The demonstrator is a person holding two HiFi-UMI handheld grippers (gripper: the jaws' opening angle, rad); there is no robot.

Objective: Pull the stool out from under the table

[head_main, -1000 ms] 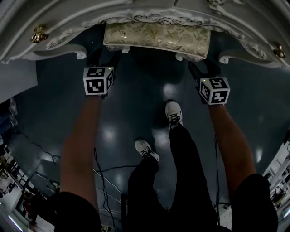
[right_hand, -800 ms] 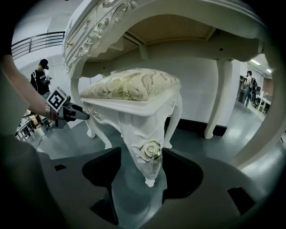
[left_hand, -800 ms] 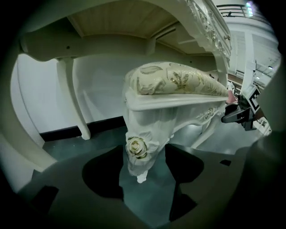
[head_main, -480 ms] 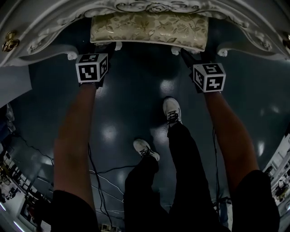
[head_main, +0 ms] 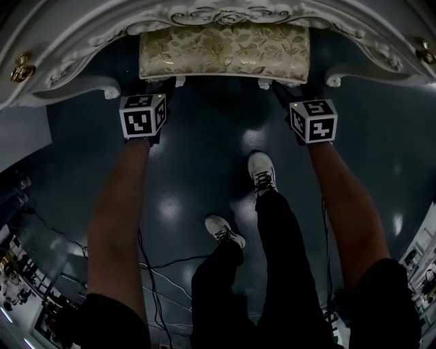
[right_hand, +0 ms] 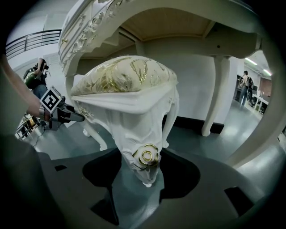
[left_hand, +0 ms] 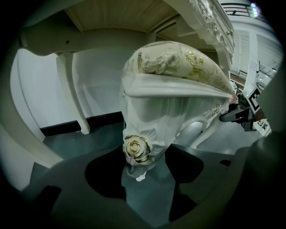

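Left tongs [left_hand: 143, 179] and right tongs [right_hand: 139, 188] are each clamped on a front leg of the stool [head_main: 225, 51].
Each pair pinches a carved white leg just below its gold rose [left_hand: 135, 148], 1 leg per pair. Standing on the dark floor [head_main: 204, 136], the stool has its gold-patterned cushion [right_hand: 125, 76] partly tucked under the front edge of the ornate white table [head_main: 65, 65]. The person's 2 white shoes [head_main: 262, 170] are planted well back from it.

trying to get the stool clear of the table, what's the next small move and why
Probably draw both straight back toward yourself, level and together. The left gripper and right gripper each clamp a leg of the stool, and its seat sits partly under the table.
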